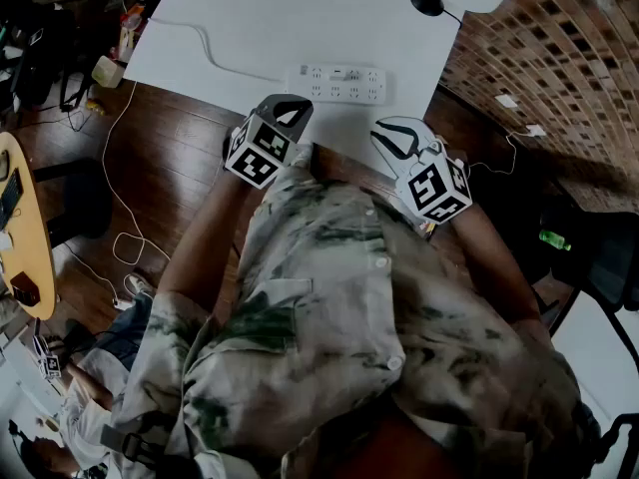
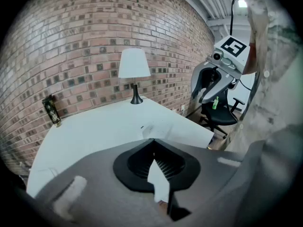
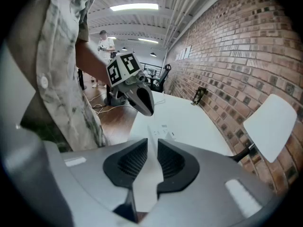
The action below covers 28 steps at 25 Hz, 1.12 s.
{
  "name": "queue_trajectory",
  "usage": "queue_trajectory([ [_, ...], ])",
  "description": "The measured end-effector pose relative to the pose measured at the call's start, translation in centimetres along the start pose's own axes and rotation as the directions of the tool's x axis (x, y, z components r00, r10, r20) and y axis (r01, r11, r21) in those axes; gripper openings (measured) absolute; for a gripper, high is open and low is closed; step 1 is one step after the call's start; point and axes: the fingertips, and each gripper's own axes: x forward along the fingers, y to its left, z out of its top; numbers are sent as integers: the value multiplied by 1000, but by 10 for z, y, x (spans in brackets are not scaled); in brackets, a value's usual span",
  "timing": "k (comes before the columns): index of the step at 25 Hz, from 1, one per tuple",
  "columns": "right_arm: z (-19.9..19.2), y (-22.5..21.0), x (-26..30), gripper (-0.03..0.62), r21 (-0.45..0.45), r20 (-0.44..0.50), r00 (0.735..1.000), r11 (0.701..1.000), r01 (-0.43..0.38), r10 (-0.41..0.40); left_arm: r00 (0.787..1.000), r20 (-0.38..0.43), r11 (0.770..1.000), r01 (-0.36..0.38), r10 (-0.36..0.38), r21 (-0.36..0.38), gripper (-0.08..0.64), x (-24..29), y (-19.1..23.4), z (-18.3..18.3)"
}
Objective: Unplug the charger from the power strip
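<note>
**Power strip on table, both grippers short of it and holding nothing**

Power strip (image 1: 337, 83) lies flat on the white table (image 1: 260, 18), close to the near edge. Its white cable (image 1: 213, 52) runs off to the left across the top. Charger: too small and dim to make out in any view. Only a few dark marks show on the strip's face.

Left gripper (image 2: 154, 140): jaw tips touch, nothing between them. Right gripper (image 3: 152, 141): jaws a narrow slit apart, nothing in it, and the strip shows through the gap further out on the table.

In the head view both grippers hang at the near table edge, the strip just beyond and between them. The person's shirt (image 1: 329, 297) fills the lower frame and hides both hands. The lamp (image 2: 134, 65) is cut off at the top of the head view, where only its dark base and part of the shade show.

Room: table top bare to the left of and behind the strip. Brick wall (image 1: 539, 58) close on the right. Wood floor (image 1: 170, 158) on the left, with loose cords trailing across it.
</note>
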Motion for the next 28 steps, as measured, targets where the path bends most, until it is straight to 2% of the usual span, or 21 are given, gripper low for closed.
queue_trajectory([
  [3, 10, -37, 46, 81, -21, -28, 1000, 1000, -10, 9, 996, -57, 995, 78, -75, 57, 3, 37, 28, -7],
  [6, 15, -65, 86, 92, -53, -73, 997, 998, -28, 24, 982, -106, 981, 164, -154, 100, 0, 70, 39, -11],
  [10, 8, -79, 130, 120, -76, -167, 982, 991, -107, 93, 960, -135, 963, 258, -246, 74, 0, 95, 37, -17],
  [14, -3, -76, 163, 139, -94, -270, 942, 968, -234, 201, 937, -158, 945, 323, -311, 52, -2, 103, 36, -21],
  [17, -11, -70, 174, 116, -103, -336, 901, 940, -325, 275, 922, -160, 933, 359, -351, 17, -2, 105, 36, -20],
  [22, -15, -66, 178, 106, -113, -400, 855, 909, -402, 329, 911, -152, 922, 387, -384, -11, -3, 106, 37, -21],
  [28, -13, -63, 173, 104, -120, -441, 834, 899, -421, 332, 904, -148, 915, 402, -401, -26, -4, 103, 33, -20],
])
